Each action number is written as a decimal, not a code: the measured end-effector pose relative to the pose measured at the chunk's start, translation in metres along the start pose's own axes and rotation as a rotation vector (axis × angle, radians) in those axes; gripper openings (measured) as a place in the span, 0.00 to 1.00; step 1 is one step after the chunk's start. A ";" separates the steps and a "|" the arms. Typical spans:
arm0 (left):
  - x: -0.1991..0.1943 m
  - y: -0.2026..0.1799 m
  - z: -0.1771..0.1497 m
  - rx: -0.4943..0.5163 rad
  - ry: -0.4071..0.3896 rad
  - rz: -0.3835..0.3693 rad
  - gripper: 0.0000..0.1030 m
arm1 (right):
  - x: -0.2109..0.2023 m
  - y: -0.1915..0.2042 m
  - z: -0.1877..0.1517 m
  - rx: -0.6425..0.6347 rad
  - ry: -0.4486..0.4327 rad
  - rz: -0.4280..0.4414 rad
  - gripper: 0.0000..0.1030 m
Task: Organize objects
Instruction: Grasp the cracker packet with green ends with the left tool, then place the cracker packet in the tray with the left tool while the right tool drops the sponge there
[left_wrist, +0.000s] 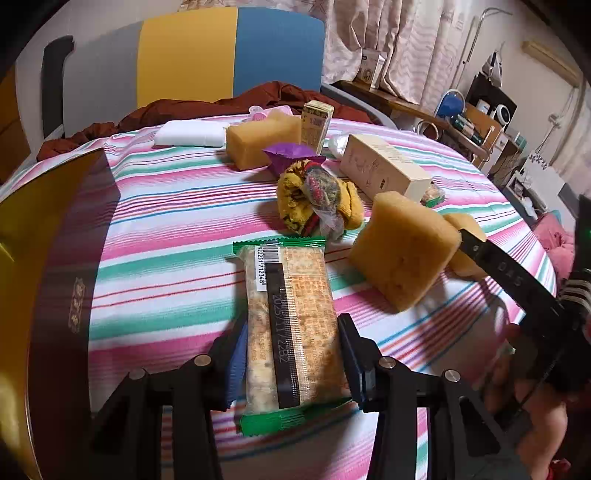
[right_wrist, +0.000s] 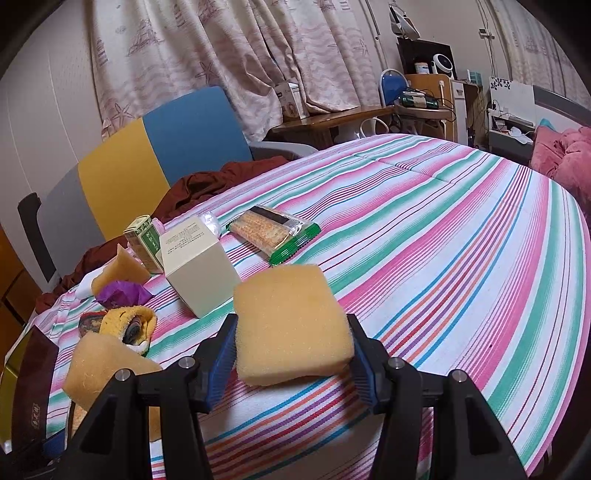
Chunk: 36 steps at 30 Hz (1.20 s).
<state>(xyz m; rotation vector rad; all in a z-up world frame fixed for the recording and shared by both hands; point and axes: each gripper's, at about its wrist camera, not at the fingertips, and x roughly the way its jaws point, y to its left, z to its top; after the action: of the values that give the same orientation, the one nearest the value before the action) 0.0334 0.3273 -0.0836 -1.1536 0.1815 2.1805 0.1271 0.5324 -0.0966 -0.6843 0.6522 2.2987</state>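
My left gripper (left_wrist: 291, 354) is shut on a cracker packet (left_wrist: 290, 325) with green ends, its blue pads pressing both long sides just above the striped cloth. My right gripper (right_wrist: 291, 350) is shut on a yellow sponge (right_wrist: 291, 325) and holds it above the cloth; that sponge also shows in the left wrist view (left_wrist: 402, 254), with a right finger (left_wrist: 506, 273) against it. A second cracker packet (right_wrist: 273, 230) lies further back on the cloth.
A gold and dark box (left_wrist: 44, 295) stands at the left. On the striped cloth (right_wrist: 443, 240) lie a cream carton (right_wrist: 195, 266), a green carton (right_wrist: 144, 240), a yellow sock bundle (left_wrist: 317, 195), purple paper (left_wrist: 291, 155), other sponges (left_wrist: 262, 140) (right_wrist: 99, 365) and a white pack (left_wrist: 188, 134). A chair (left_wrist: 229, 51) stands behind.
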 end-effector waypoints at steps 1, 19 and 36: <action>-0.003 0.001 -0.002 -0.013 -0.005 -0.021 0.45 | 0.000 0.000 0.000 0.000 0.001 0.000 0.55; -0.101 0.027 -0.021 0.010 -0.158 -0.108 0.45 | -0.009 0.005 -0.002 -0.027 -0.040 -0.091 0.54; -0.134 0.137 -0.040 -0.150 -0.149 0.044 0.45 | -0.056 0.035 -0.011 -0.176 -0.183 -0.119 0.54</action>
<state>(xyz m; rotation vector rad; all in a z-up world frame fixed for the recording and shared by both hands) 0.0303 0.1398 -0.0269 -1.0708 -0.0220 2.3416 0.1431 0.4774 -0.0607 -0.5677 0.3189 2.2918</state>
